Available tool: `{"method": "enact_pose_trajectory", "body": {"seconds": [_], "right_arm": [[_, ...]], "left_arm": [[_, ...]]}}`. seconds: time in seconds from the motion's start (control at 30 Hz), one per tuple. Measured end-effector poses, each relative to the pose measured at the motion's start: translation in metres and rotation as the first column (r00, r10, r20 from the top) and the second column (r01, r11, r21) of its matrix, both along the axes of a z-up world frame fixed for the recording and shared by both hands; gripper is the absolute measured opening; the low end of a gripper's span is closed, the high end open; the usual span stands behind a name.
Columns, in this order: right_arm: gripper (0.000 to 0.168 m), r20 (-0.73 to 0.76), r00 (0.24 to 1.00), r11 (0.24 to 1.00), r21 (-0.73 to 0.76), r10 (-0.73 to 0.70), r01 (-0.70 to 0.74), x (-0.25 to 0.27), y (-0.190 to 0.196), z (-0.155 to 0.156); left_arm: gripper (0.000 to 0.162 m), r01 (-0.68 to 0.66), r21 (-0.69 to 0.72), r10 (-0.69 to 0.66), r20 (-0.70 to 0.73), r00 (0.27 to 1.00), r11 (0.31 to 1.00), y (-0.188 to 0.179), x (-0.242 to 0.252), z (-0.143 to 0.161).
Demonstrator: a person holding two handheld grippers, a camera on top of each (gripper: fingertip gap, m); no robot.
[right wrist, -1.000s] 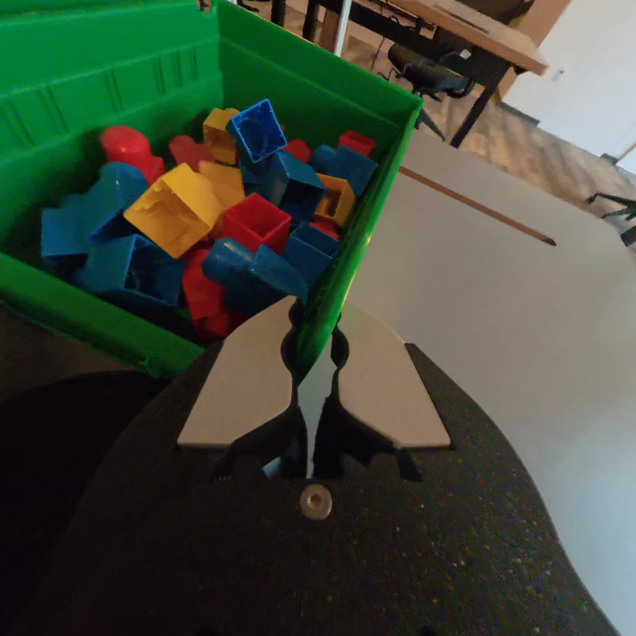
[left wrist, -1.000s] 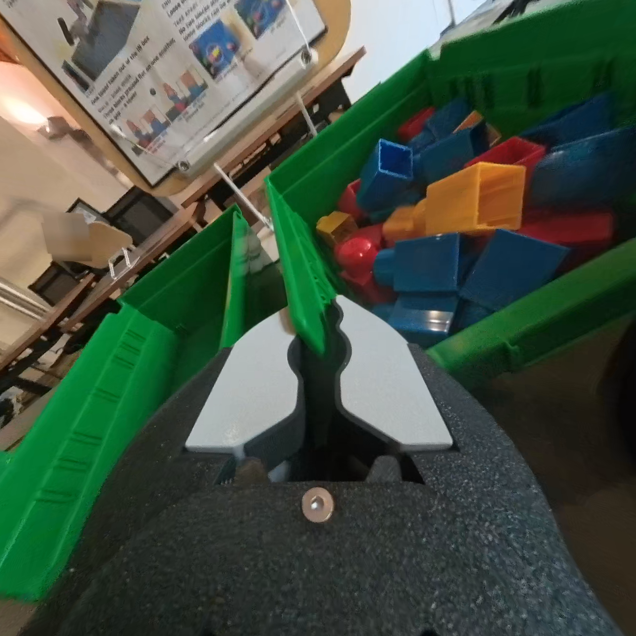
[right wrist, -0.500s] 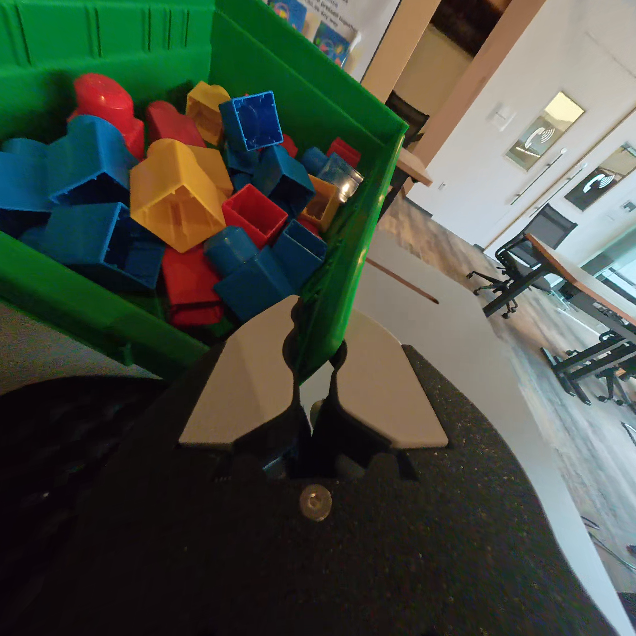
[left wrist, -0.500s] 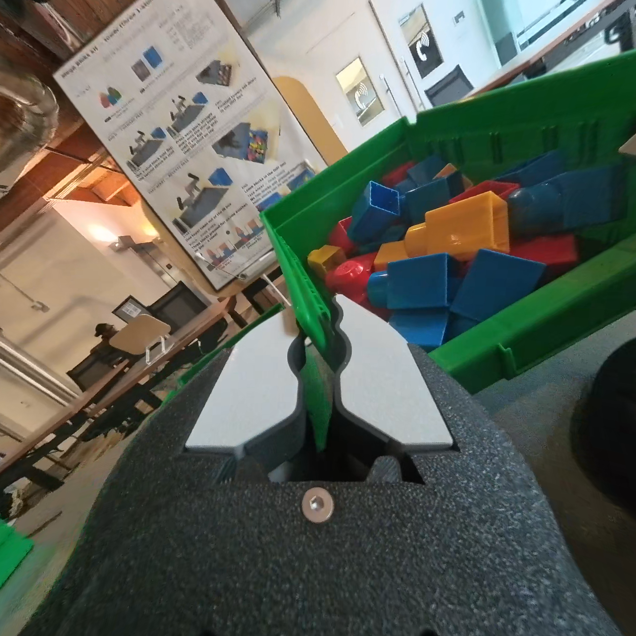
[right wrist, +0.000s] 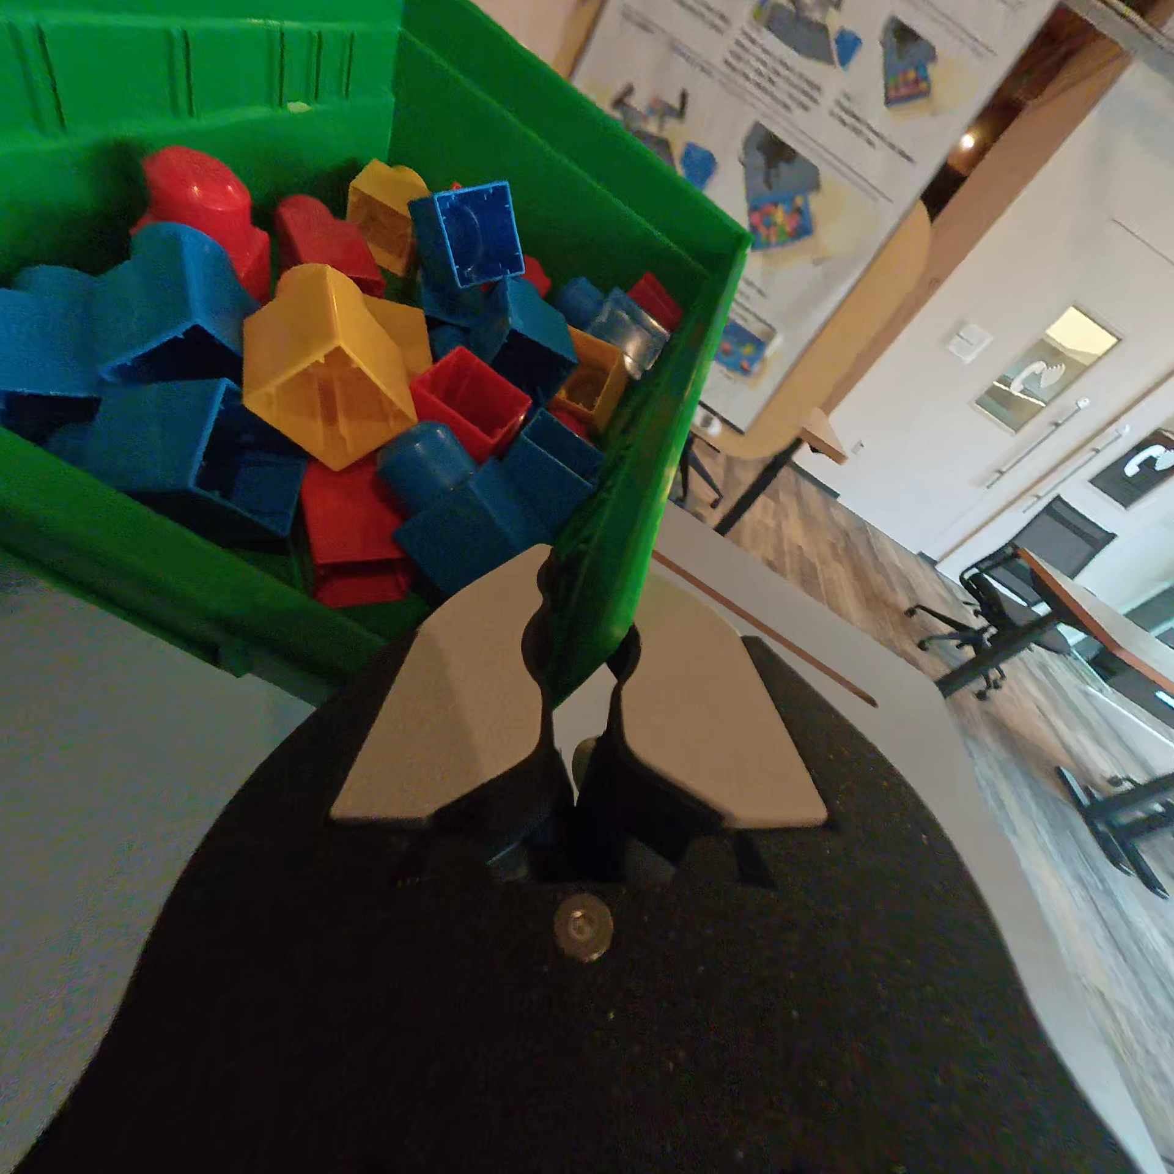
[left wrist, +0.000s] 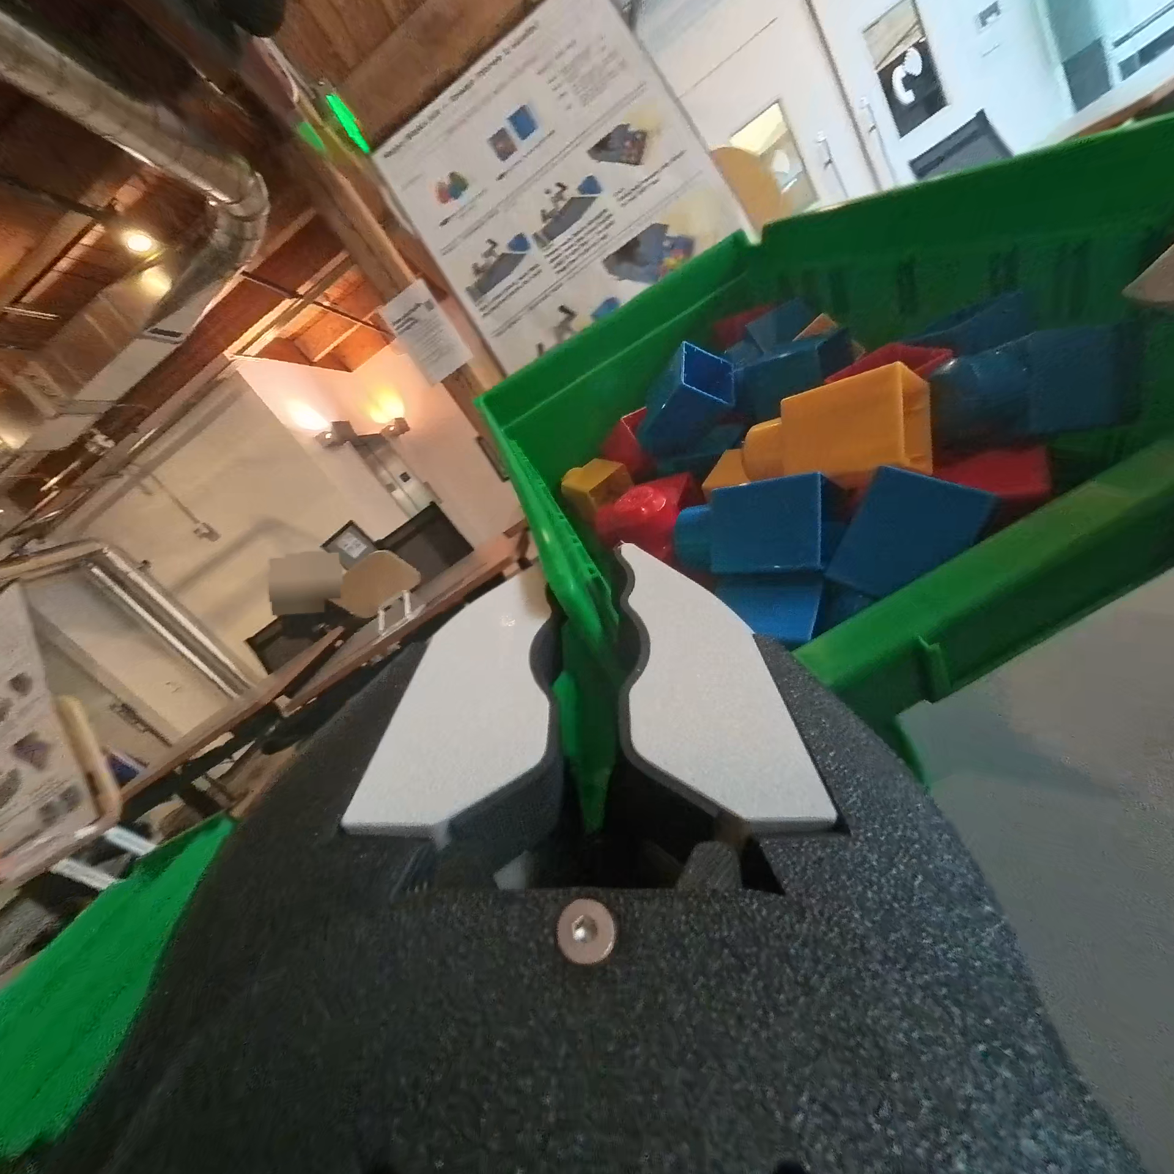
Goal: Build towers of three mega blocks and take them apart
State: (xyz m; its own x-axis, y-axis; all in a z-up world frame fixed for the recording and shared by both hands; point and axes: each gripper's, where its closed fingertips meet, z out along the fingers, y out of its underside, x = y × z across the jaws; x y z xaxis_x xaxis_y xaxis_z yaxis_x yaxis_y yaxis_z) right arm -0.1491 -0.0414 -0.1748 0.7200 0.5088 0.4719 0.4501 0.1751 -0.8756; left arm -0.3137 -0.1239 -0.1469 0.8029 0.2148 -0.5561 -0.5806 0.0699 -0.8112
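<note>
A green bin holds a heap of mega blocks in blue, red and yellow. My left gripper is shut on the bin's left side wall, with the wall running between its fingers. A yellow block and a blue block lie on the heap just past it. My right gripper is shut on the right side wall of the green bin. A yellow block, a blue block and a red block lie on top of the heap.
A grey table lies under and to the right of the bin. Another green plastic piece shows at the lower left. A poster board stands behind. Office chairs and tables stand farther off.
Both grippers keep their hold on the bin walls. Both views have swung upward and show more of the room. The second green bin has slid away to the lower left.
</note>
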Motion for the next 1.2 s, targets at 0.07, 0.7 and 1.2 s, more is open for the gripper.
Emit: {"method": "enact_pose_trajectory", "body": {"seconds": [0.07, 0.7, 1.2], "right_arm": [[0.011, -0.012, 0.999, 0.999, 0.008, 0.040, -0.040, -0.025, -0.009, 0.004], [0.011, -0.112, 0.872, 0.875, -0.036, 0.476, -0.482, -0.284, -0.105, -0.011], [0.011, 0.049, 0.871, 0.869, -0.117, 0.489, -0.481, -0.361, -0.117, -0.077]], "left_arm": [[0.011, -0.037, 0.011, 0.037, -0.008, 0.999, 0.999, -0.015, -0.022, 0.004], [0.011, -0.473, 0.018, 0.473, -0.009, 0.881, 0.881, -0.177, -0.221, -0.005], [0.010, -0.527, -0.101, 0.534, 0.076, 0.842, 0.844, -0.195, -0.300, -0.075]]}}
